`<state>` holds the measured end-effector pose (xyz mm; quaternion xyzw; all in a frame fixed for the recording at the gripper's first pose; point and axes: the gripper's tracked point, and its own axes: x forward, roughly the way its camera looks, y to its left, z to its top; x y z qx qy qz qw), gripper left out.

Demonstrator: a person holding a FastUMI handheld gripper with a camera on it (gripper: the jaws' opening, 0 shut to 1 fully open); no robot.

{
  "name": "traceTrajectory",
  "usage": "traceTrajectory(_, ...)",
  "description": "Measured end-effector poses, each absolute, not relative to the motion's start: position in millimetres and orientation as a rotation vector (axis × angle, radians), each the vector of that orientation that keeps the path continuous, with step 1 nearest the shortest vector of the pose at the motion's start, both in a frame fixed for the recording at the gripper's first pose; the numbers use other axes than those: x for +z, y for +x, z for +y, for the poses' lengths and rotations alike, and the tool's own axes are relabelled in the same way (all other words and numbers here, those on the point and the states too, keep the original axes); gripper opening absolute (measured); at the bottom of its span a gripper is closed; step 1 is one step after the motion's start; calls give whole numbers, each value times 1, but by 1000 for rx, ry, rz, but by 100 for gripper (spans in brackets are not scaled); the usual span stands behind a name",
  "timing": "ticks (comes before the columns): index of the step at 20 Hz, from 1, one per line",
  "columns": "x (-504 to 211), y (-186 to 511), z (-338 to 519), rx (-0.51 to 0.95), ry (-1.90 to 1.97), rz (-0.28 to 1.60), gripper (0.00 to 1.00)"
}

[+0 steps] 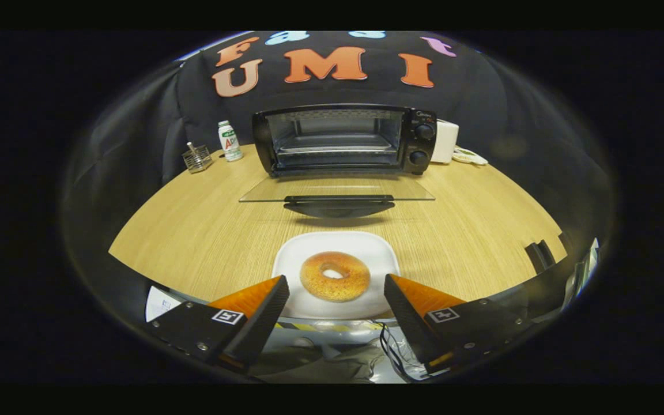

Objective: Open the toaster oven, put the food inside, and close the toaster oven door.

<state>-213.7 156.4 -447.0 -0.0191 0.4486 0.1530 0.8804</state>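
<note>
Nearest the camera, the gripper (336, 283) has its fingers (263, 311) spread wide and holding nothing; each finger carries a small square black-and-white marker on its upper face. Below and between them are tangled wires, some rumpled cloth and a strip of yellow-and-black tape along the worktop's near edge.

The bagel (335, 276), golden and speckled, sits on a white plate (366, 245) between the fingertips and slightly ahead of them, touching neither. The plate rests at the near edge of the worktop (193, 230), a pale wood-grain surface with a straight, even grain.

Beyond the plate, the toaster oven's glass door (336, 190) lies folded down flat, its dark handle facing the plate. Behind it stands the toaster oven (343, 139), black, its cavity open with a wire rack inside and two round knobs down its right side. A small logo above the knobs is too small to read.

Left of the oven stand a small white bottle (229, 141) with a green and red label, its writing too blurred to read, and a wire mesh holder (197, 158). Right of the oven is a white box-shaped object (446, 141) with a coiled cord beside it.

Black cloth closes in the booth behind and at both sides.
</note>
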Motion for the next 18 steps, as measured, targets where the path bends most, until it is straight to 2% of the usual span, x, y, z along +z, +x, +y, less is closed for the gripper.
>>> traceTrajectory(7, -472, -223, 158, 320, -43, 1001, 96)
traceTrajectory(18, -467, -214, 159, 326, -4, 1007, 46)
